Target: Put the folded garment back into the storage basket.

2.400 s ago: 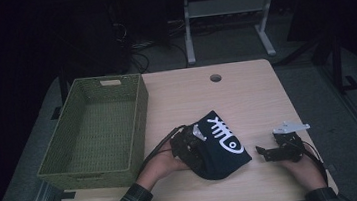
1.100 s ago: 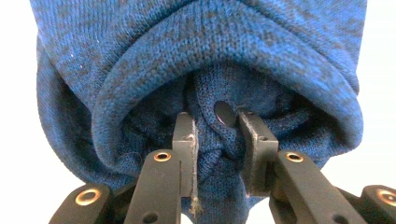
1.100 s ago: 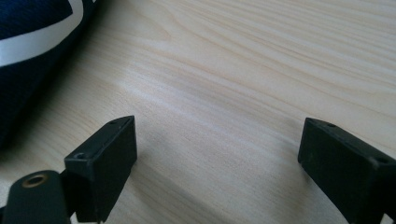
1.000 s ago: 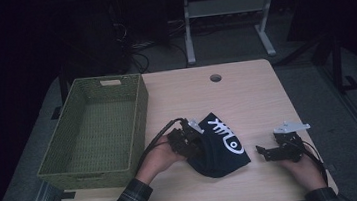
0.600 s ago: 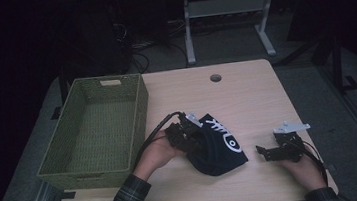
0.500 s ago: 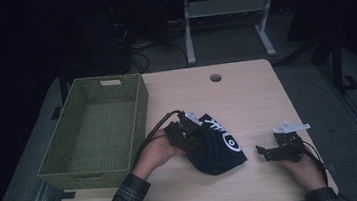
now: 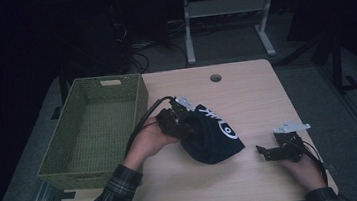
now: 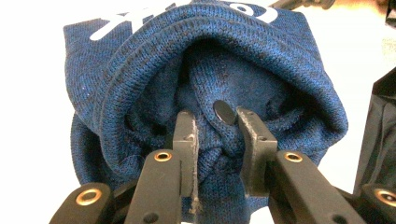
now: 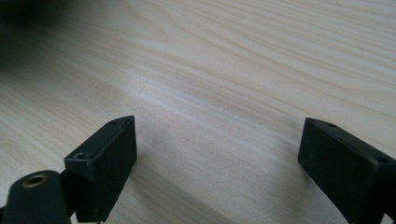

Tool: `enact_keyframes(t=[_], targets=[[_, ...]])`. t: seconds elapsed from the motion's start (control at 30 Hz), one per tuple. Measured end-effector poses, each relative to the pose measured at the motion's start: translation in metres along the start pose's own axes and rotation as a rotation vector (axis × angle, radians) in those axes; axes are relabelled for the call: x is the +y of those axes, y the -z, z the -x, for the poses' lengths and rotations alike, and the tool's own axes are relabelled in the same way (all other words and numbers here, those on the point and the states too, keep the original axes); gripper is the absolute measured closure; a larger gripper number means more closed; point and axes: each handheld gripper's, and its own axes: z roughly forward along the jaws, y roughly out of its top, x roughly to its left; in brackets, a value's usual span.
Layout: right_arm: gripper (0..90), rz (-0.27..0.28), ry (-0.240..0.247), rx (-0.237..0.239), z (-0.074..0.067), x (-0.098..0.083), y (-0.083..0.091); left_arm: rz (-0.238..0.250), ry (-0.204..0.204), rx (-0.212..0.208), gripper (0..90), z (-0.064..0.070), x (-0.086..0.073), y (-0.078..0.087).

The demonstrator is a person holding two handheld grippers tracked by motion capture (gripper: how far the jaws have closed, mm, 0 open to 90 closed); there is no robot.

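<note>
The left gripper point(image 8: 215, 135) pinches the dark blue knitted beanie point(image 7: 213, 134) by an inner fold, probably to carry it into the green woven basket point(image 7: 94, 132), while the right gripper point(image 7: 272, 152) rests wide open on the pale wooden table point(image 7: 250, 88).

The left gripper point(image 7: 183, 121) pinches a dark knit hat point(image 7: 214, 137) near the middle of the table point(image 7: 245, 86), seemingly lifting one edge. A green basket point(image 7: 94, 129) stands just left; the right gripper point(image 7: 267, 151) rests well apart.
</note>
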Motion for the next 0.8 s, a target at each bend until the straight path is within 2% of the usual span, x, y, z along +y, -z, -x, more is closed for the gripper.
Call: enact_keyframes(t=[0.17, 0.2, 0.23, 0.27, 0.3, 0.4, 0.77, 0.8], targets=[[11.3, 0.001, 0.000, -0.002, 0.000, 0.000, 0.000, 0.016, 0.006, 0.010, 70.6, -0.006, 0.004, 0.018], [11.3, 0.001, 0.000, -0.001, 0.000, 0.000, 0.000, 0.012, -0.001, 0.019, 70.7, -0.009, 0.006, 0.027], [11.3, 0.000, 0.000, -0.002, 0.000, 0.000, 0.000, 0.012, -0.001, 0.019, 70.6, -0.009, 0.006, 0.027], [11.3, 0.001, 0.000, -0.001, 0.000, 0.000, 0.000, 0.020, 0.008, 0.028, 70.6, -0.011, 0.007, 0.035], [11.3, 0.001, 0.000, -0.001, 0.000, 0.000, 0.000, 0.020, 0.008, 0.028, 70.6, -0.011, 0.007, 0.035], [11.3, 0.001, 0.000, -0.002, 0.000, 0.000, 0.000, 0.032, 0.023, 0.043, 70.6, -0.016, 0.007, 0.050], [11.3, 0.001, 0.000, -0.002, 0.000, 0.000, 0.000, 0.056, 0.058, 0.073, 70.6, -0.025, -0.003, 0.073], [11.3, 0.001, 0.000, -0.002, 0.000, 0.000, 0.000, 0.064, 0.071, 0.080, 70.5, -0.027, -0.006, 0.077]])
